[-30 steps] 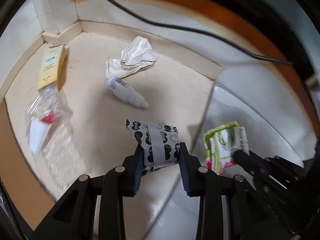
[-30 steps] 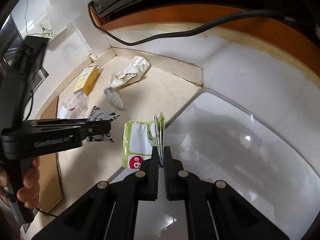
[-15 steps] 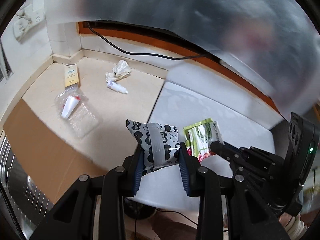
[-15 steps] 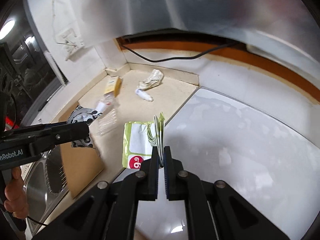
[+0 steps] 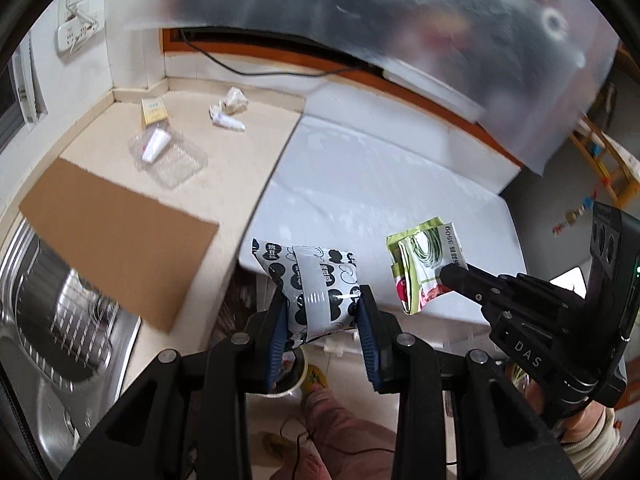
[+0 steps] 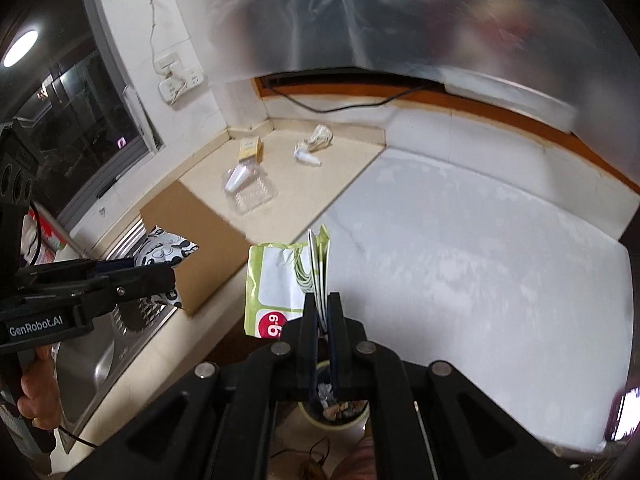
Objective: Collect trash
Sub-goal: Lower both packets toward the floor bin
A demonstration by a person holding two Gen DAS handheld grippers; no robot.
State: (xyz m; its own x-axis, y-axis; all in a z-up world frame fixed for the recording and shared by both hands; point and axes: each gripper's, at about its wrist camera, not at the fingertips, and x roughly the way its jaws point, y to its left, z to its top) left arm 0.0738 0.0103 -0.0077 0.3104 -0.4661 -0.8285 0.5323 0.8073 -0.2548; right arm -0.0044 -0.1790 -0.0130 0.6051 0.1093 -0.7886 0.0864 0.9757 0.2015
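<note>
Now | left gripper [image 5: 323,312] clamps black-and-white packet [image 5: 310,280] | right gripper [image 6: 323,316] pinches green wrapper [image 6: 290,280] | beige counter [image 5: 224,172], steel sink [image 5: 60,320]

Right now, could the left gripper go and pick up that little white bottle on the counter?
Probably not yet. The left gripper is shut on a black-and-white packet, so its jaws are full. The path to the white bottle looks free, but it lies far off on the beige counter.

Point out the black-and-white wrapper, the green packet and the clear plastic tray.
black-and-white wrapper [image 5: 320,284]: left wrist view, on its grey centre band.
green packet [image 6: 280,280]: right wrist view, on its pale flat face.
clear plastic tray [image 5: 172,156]: left wrist view, on its ribbed transparent lid.
</note>
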